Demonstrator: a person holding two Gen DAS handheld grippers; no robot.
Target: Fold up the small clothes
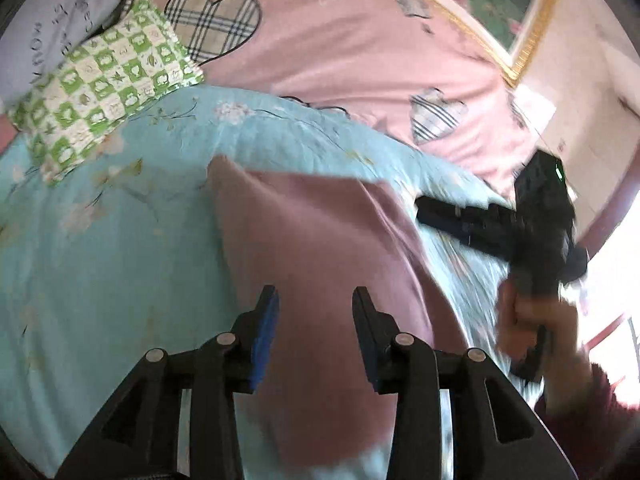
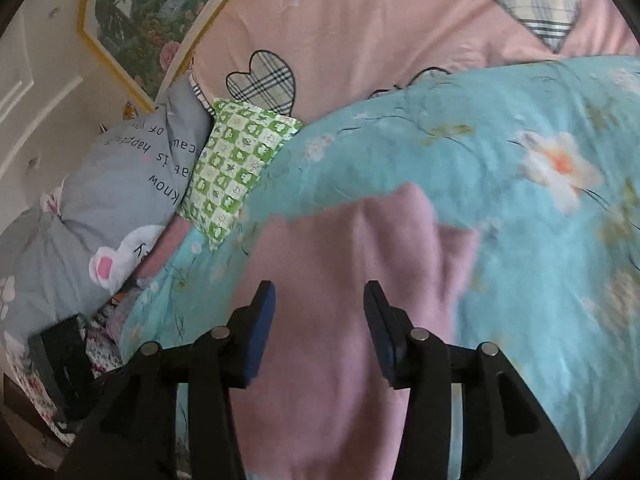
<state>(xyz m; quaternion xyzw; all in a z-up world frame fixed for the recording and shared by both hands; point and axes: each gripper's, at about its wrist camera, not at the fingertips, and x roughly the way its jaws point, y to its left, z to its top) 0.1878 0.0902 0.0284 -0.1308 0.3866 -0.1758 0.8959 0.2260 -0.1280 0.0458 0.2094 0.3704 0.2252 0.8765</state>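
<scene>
A small pink garment [image 1: 316, 248] lies flat on a light blue flowered quilt [image 1: 100, 240]; the right wrist view shows the same pink garment [image 2: 348, 280] on the quilt [image 2: 540, 240]. My left gripper [image 1: 315, 300] hovers over the garment, jaws apart, nothing between the pads. My right gripper [image 2: 319, 296] also stands open above the cloth with an empty gap. In the left wrist view the right gripper [image 1: 432, 210] appears at the right, held by a hand [image 1: 536, 328], its fingers low over the quilt beside the garment's right edge. The picture is blurred there.
A green-and-white checked pillow [image 1: 104, 88] lies at the quilt's far left edge. Behind it is a pink bedspread [image 1: 340, 48] with plaid hearts and a grey printed pillow [image 2: 120, 184]. A framed flower picture [image 2: 152, 12] hangs on the wall. A dark object [image 2: 60, 368] sits low left.
</scene>
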